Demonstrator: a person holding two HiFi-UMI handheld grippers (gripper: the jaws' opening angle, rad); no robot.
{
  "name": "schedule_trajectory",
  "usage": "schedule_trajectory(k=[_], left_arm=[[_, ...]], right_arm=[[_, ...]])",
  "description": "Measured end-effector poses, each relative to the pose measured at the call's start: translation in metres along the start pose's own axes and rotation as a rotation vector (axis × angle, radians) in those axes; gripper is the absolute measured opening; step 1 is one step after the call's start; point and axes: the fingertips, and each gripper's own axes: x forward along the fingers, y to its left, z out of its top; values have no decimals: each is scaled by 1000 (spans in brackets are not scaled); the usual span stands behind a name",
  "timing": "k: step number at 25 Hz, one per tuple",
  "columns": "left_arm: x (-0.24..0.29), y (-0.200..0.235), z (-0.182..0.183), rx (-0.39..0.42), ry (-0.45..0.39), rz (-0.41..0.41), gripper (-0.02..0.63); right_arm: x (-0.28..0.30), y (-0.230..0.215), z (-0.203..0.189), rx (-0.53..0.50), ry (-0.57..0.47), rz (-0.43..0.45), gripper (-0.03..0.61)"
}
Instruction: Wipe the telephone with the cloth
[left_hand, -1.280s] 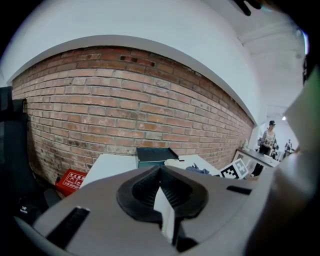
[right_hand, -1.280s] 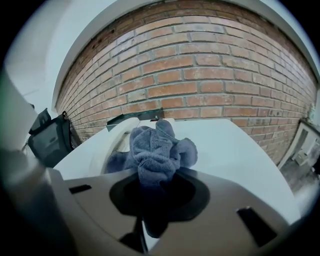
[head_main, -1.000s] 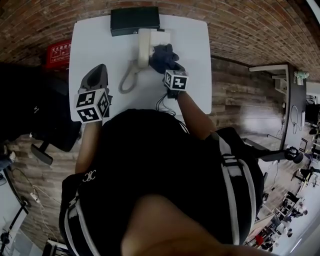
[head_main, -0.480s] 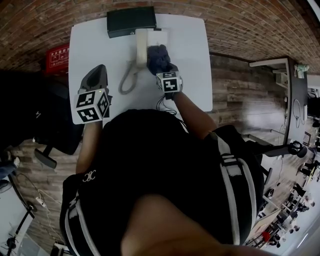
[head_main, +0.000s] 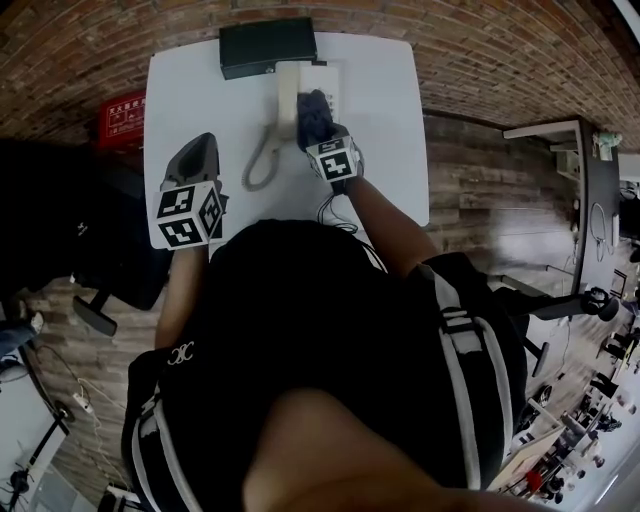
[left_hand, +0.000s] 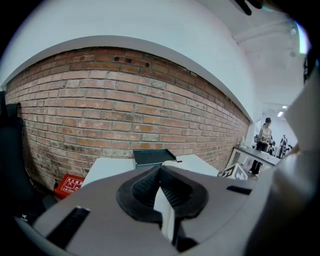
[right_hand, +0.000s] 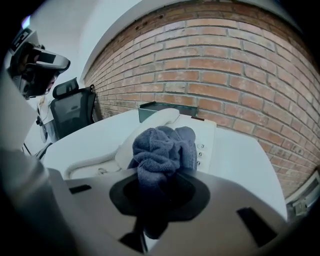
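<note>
A cream telephone (head_main: 296, 88) with a coiled cord (head_main: 258, 160) stands at the back of the white table (head_main: 190, 90). In the right gripper view its handset (right_hand: 150, 131) lies on the keypad base (right_hand: 206, 134). My right gripper (head_main: 322, 135) is shut on a bunched dark blue cloth (right_hand: 164, 150), which presses on the telephone just right of the handset. The cloth (head_main: 314, 112) hides the right gripper's (right_hand: 157, 196) fingertips. My left gripper (head_main: 200, 145) hovers over the table's left side, away from the telephone. The left gripper (left_hand: 161, 186) is shut and holds nothing.
A flat black box (head_main: 268, 45) lies against the table's back edge, right behind the telephone, and shows as the black box (left_hand: 152, 156) in the left gripper view. A brick wall (right_hand: 215, 65) runs behind. A red case (head_main: 122, 108) sits on the floor at left, a black office chair (right_hand: 72, 112) nearby.
My right gripper has slid the cloth leftward across the telephone, closer to the handset. The left gripper has stayed in place.
</note>
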Motion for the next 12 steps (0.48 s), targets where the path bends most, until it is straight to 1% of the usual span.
schedule_trajectory(k=[3, 6, 8, 12], left_arm=[[-4, 3, 1, -2, -4, 13, -6], [-9, 5, 0, -10, -8, 28, -6], [-12, 5, -2, -11, -10, 35, -6], [-18, 9, -4, -22, -16, 54, -6]], right_arm=[[8, -17, 14, 10, -7, -21, 51], [16, -35, 33, 54, -8, -65, 52], [19, -43, 45, 80, -1, -79, 51], [26, -50, 56, 65, 26, -77, 51]])
